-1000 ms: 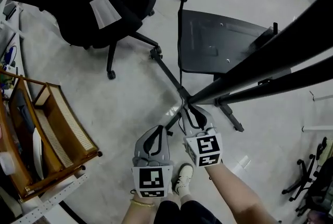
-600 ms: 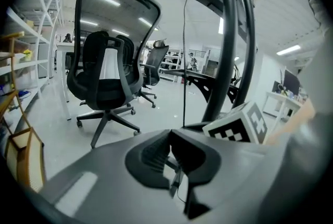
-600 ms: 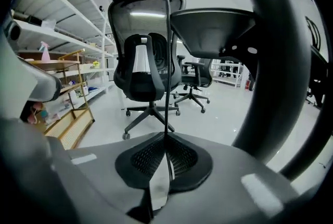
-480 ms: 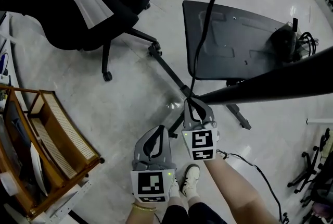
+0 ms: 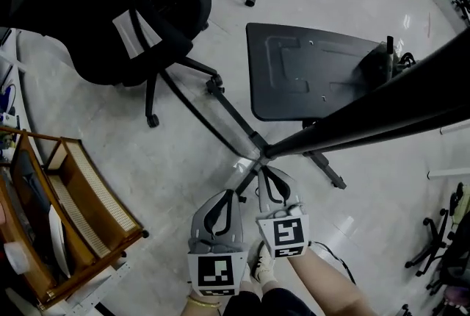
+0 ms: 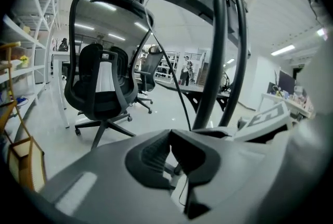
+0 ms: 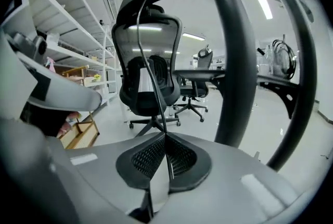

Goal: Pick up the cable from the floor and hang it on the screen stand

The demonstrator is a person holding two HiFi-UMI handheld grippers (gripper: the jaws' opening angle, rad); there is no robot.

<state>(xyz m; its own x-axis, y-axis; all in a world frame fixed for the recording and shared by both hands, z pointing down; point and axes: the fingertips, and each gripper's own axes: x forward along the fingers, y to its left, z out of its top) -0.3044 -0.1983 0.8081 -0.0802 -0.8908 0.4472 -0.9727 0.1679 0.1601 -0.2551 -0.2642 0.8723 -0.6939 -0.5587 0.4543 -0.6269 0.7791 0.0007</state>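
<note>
A thin black cable runs taut from my right gripper up and to the left across the floor view toward the office chair. In the right gripper view the cable rises from between the jaws, and my right gripper is shut on it. The screen stand's black poles slant to the right just beyond the grippers; they stand close ahead as poles and poles. My left gripper sits beside the right one, and this left gripper is shut with nothing in it.
The stand's dark base plate lies on the pale floor with legs spreading out. A black office chair stands at upper left. A wooden rack sits at left. A white shoe shows below the grippers.
The cable, which rose straight up from the right gripper, now slants to the upper left over the chair. Both grippers stay side by side by the stand's foot.
</note>
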